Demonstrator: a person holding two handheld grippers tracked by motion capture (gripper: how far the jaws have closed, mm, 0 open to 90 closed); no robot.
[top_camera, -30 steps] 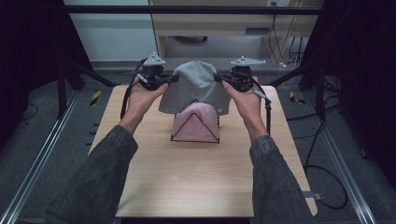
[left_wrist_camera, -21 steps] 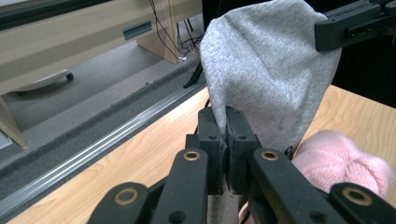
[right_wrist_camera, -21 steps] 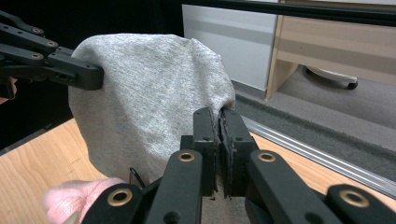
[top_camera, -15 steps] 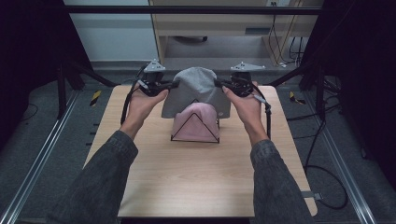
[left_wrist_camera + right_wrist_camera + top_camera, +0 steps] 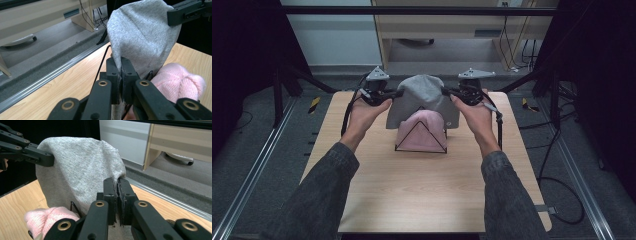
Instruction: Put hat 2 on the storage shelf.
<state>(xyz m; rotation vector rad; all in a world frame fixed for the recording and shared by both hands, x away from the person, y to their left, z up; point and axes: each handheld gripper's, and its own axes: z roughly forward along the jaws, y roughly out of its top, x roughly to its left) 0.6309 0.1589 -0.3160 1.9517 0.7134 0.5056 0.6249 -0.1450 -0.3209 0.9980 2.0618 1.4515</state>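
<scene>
Both grippers hold a grey knit hat (image 5: 422,97) stretched between them above the table's far half. My left gripper (image 5: 398,93) is shut on the hat's left edge, and my right gripper (image 5: 446,91) is shut on its right edge. The grey hat hangs partly over a pink knit hat (image 5: 421,131), which sits on a black wire triangular stand (image 5: 421,150). In the left gripper view the jaws (image 5: 121,61) pinch the grey fabric (image 5: 142,32) with the pink hat (image 5: 177,82) below right. In the right gripper view the jaws (image 5: 117,182) clamp the grey fabric (image 5: 80,162).
The light wooden table (image 5: 422,200) has bare room in front of the stand. Dark frame posts stand at both sides, and metal rails (image 5: 257,170) run along the floor. A cable (image 5: 499,125) trails from the right gripper. A wooden cabinet (image 5: 452,25) stands behind the table.
</scene>
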